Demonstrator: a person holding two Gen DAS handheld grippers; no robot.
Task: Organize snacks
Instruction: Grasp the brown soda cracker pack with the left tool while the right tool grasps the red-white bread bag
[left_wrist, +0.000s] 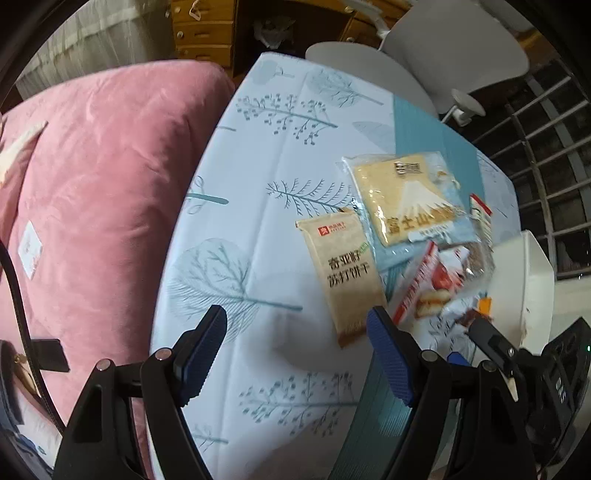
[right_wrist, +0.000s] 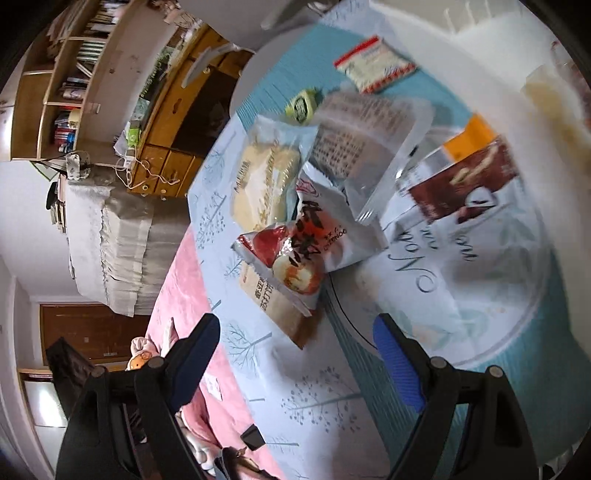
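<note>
Snack packets lie on a tree-print tablecloth (left_wrist: 266, 177). In the left wrist view a tan cracker packet (left_wrist: 345, 273) lies just ahead of my open, empty left gripper (left_wrist: 295, 325); behind it is a yellow cake packet (left_wrist: 406, 195) and a red-and-white packet (left_wrist: 428, 284). In the right wrist view my right gripper (right_wrist: 295, 332) is open and empty, close to the tan cracker packet (right_wrist: 280, 310), which lies under a red-and-white pastry packet (right_wrist: 295, 251). Beyond are the cake packet (right_wrist: 266, 181), a clear packet (right_wrist: 369, 140), a brown chocolate packet (right_wrist: 465, 177) and a red-edged packet (right_wrist: 376, 62).
A pink quilt (left_wrist: 96, 206) lies left of the table. A white container (left_wrist: 532, 284) stands at the right edge, with the other gripper (left_wrist: 546, 369) beside it. A white chair (left_wrist: 454, 48) and a wooden drawer unit (left_wrist: 203, 33) stand beyond. A clear round tray (right_wrist: 480, 280) sits at right.
</note>
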